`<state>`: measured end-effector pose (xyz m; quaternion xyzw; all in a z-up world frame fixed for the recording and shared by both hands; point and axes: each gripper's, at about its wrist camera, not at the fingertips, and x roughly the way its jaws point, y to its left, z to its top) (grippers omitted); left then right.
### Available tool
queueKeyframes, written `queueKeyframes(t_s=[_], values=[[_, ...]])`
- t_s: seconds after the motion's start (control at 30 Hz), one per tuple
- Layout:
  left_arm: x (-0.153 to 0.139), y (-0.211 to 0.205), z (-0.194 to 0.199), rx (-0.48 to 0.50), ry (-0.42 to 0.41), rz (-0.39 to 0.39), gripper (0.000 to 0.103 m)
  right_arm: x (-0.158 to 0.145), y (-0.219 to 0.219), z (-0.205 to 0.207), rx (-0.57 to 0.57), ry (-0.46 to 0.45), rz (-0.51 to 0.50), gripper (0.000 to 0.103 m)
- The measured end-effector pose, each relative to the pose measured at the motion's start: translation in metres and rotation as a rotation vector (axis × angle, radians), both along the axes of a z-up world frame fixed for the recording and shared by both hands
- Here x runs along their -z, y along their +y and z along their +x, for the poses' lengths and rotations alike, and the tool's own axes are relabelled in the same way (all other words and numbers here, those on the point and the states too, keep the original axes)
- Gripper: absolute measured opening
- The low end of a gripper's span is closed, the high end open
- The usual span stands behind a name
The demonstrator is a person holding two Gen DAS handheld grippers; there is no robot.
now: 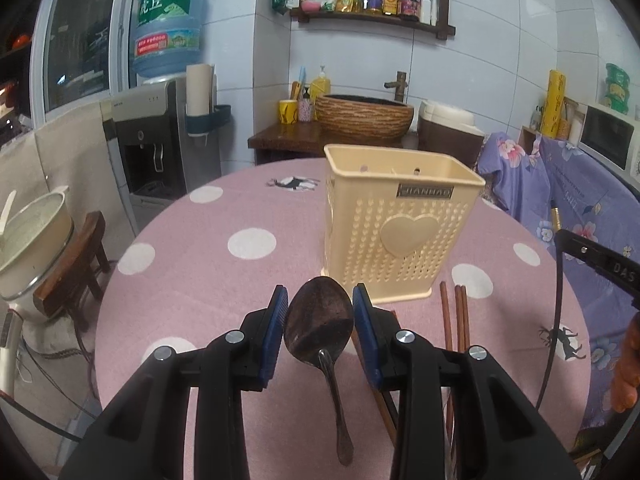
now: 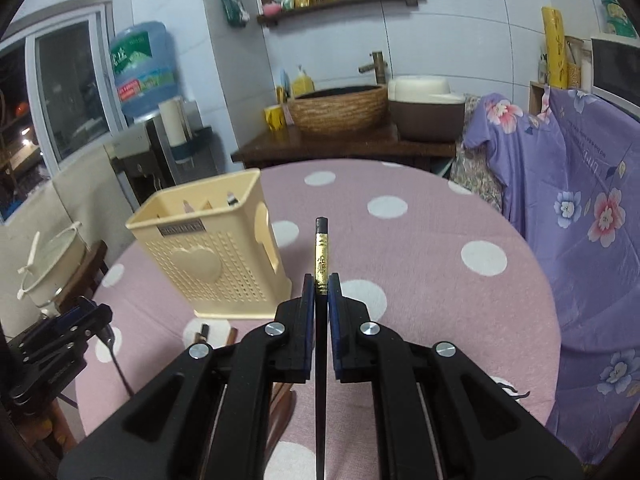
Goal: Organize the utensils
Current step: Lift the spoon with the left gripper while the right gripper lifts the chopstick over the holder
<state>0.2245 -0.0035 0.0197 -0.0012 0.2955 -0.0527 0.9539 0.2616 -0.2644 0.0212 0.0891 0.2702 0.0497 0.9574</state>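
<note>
The left gripper (image 1: pixel 320 300) points forward and somewhat downward, its two black arms spread apart and the blue pads (image 1: pixel 276 328) pressed against either side of a spoon's bowl (image 1: pixel 318 328), carrying it clear of the table. The right gripper (image 2: pixel 321 285) tilts down at a similar angle, its jaws drawn almost together and pinching a dark chopstick (image 2: pixel 321 248) upright between the pads. A fingertip (image 1: pixel 628 364) shows at the right edge of the left wrist view.

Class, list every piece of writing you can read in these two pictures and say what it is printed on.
"JIANHAO": plate on the cream utensil basket.
"虎丘": label on the blue water bottle.
"DAS": right hand-held gripper, partly cut off.
Gold characters on the black chopstick: unclear.
Shelf bottle labels: too small.
</note>
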Motion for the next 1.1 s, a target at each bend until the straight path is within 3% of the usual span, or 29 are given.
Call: queueKeyframes(t_s=[0.83, 1.0, 1.1], values=[[-0.028, -0.005, -0.001, 0.068, -0.058, -0.047, 0.034, -0.049, 0.005, -0.029, -0.012, -0.126, -0.025, 0.007], [-0.051, -0.004, 0.004, 0.105, -0.073, -0.086, 0.034, -0.076, 0.012, -0.024, -0.043, -0.151, -0.033, 0.007], [-0.081, -0.006, 0.01, 0.13, -0.119, -0.115, 0.034, -0.103, 0.018, -0.019, -0.057, -0.186, -0.04, 0.007]])
